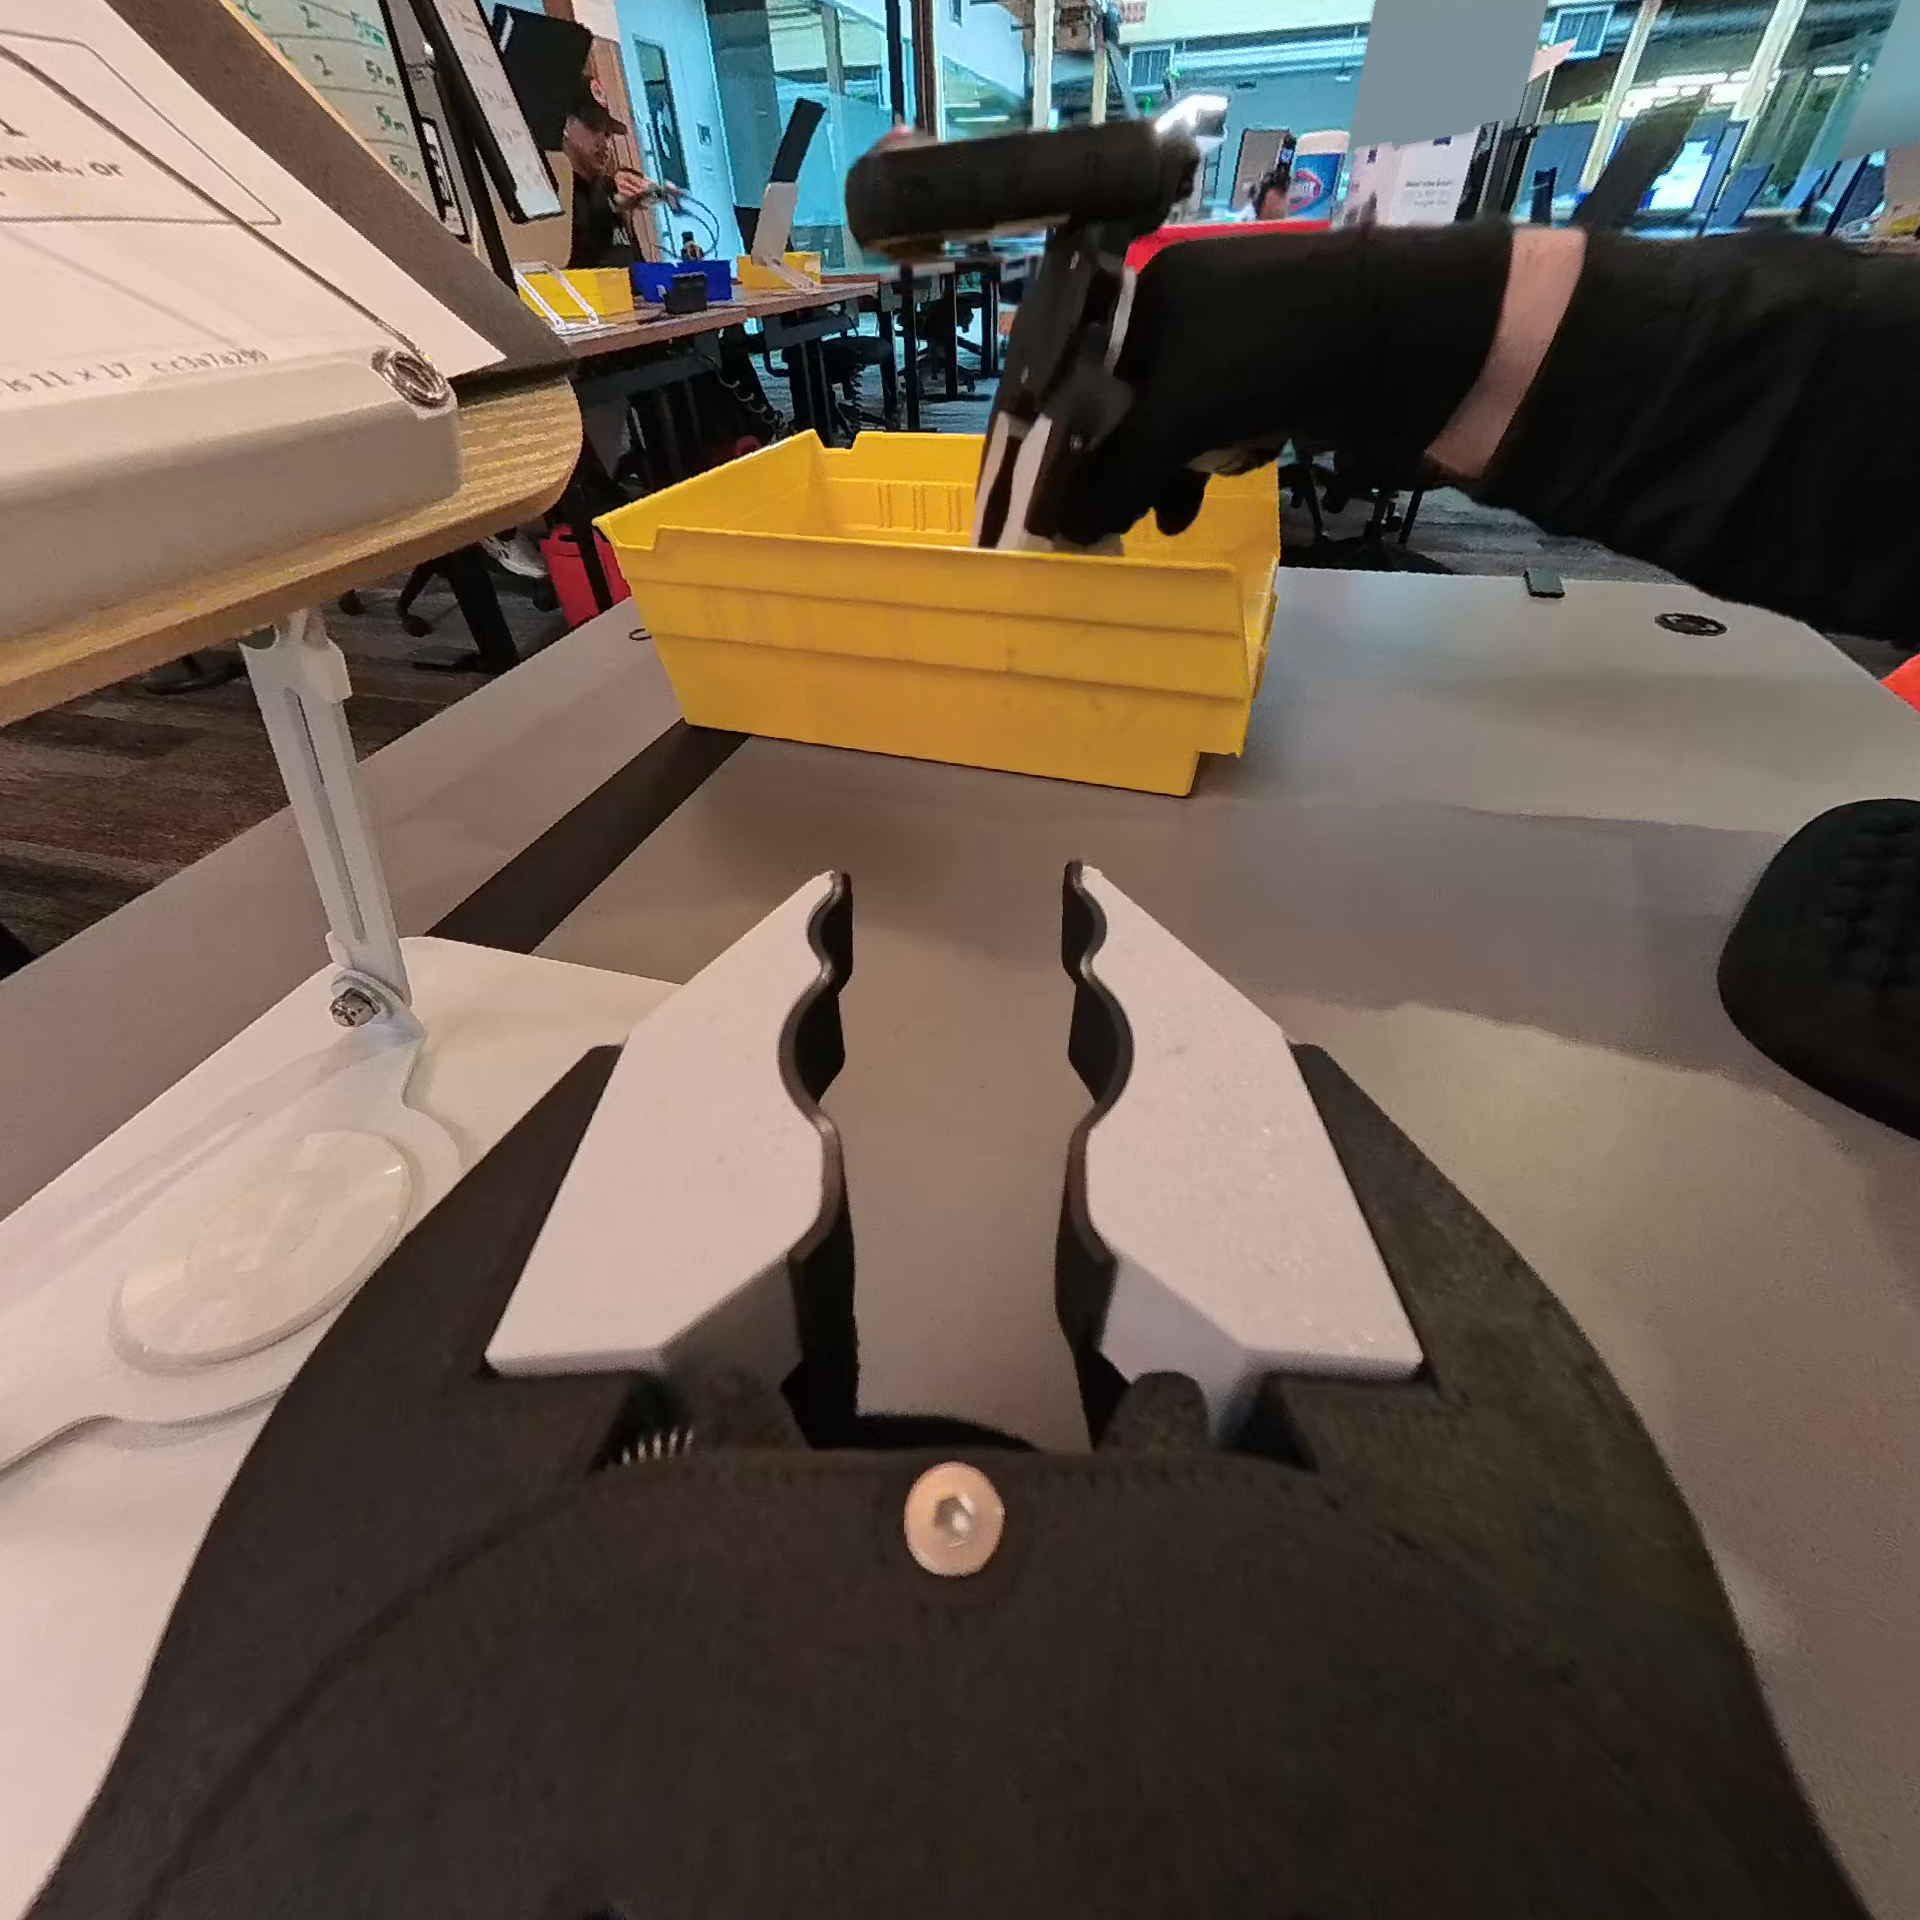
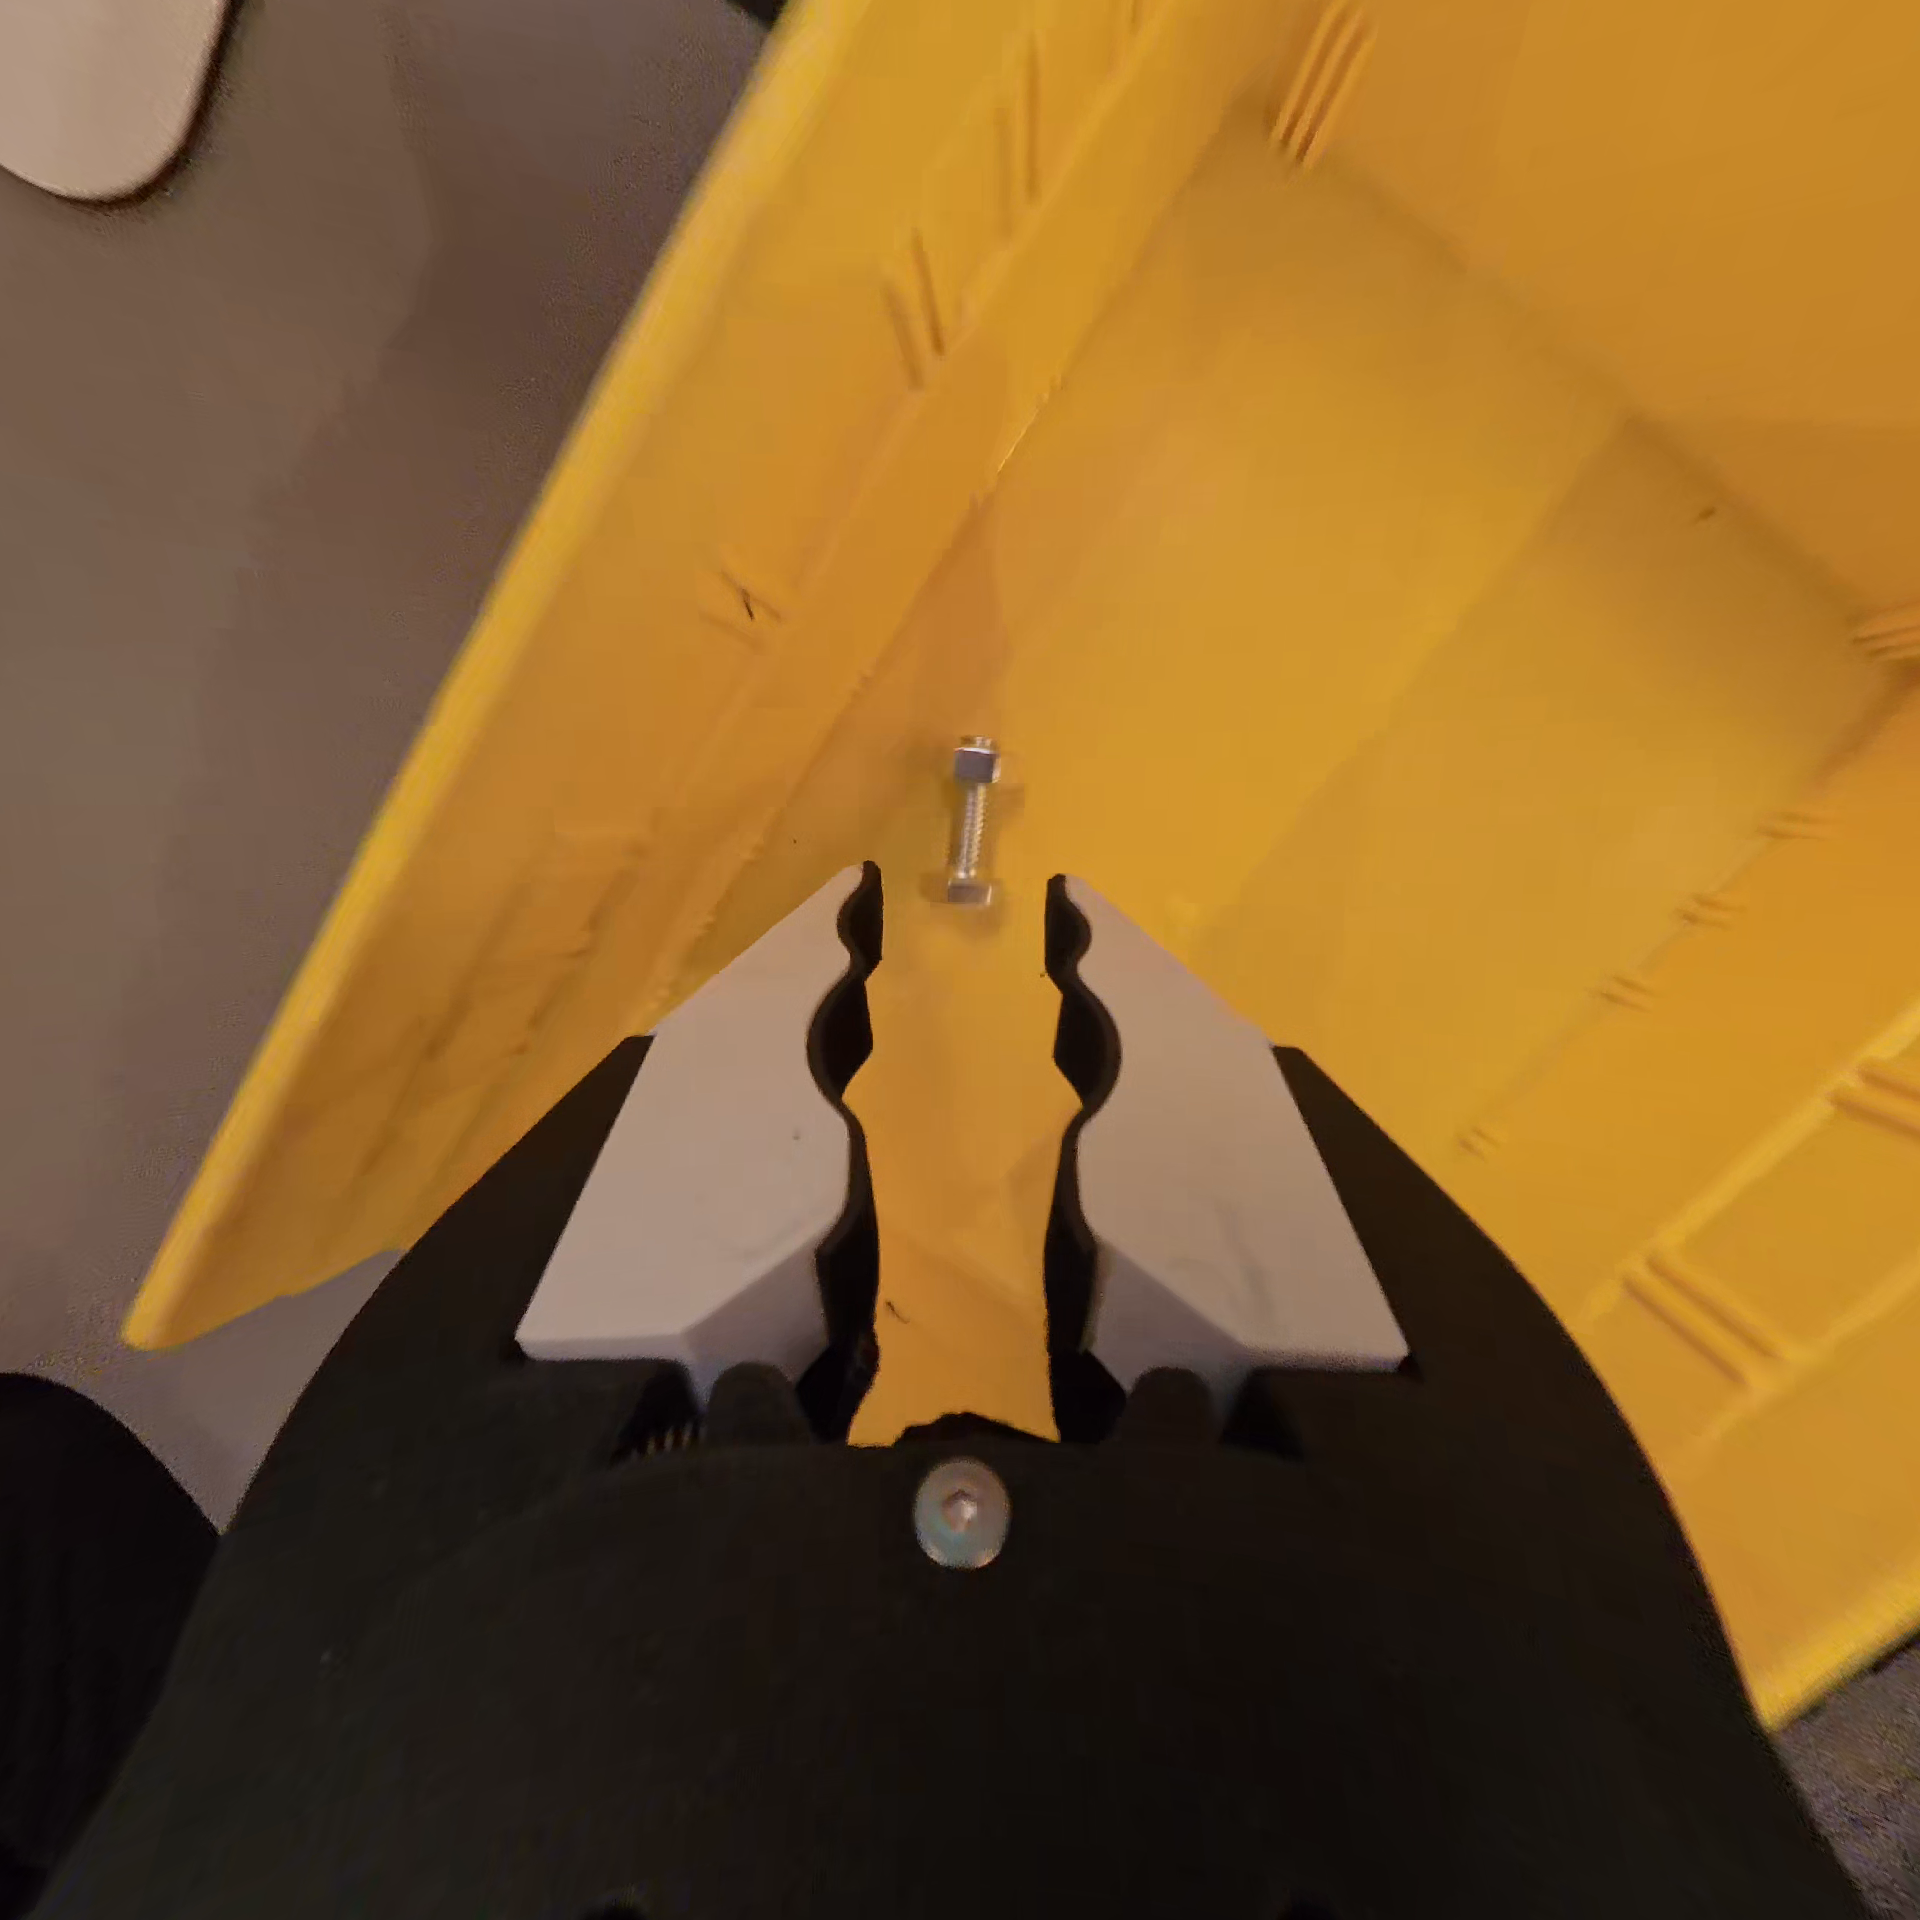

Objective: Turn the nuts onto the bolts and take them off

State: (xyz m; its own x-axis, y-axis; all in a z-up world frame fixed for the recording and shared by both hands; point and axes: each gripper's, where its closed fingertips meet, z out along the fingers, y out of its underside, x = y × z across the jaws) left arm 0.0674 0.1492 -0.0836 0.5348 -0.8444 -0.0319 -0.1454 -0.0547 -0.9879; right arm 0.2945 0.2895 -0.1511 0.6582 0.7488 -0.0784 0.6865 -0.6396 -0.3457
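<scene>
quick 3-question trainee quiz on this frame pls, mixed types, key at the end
1. True or false: the right gripper is clamped on the small silver metal bolt that lies on the floor of the yellow plastic bin.
2. Multiple choice: the small silver nut is A) loose on the grey table, B) threaded on the bolt at the end far from the right gripper, C) held in the left gripper.
3. Fill in: the left gripper hangs open and empty over the ____.

Key: 1 false, it is open and the bolt lies just beyond its tips; 2 B; 3 grey table.
</scene>
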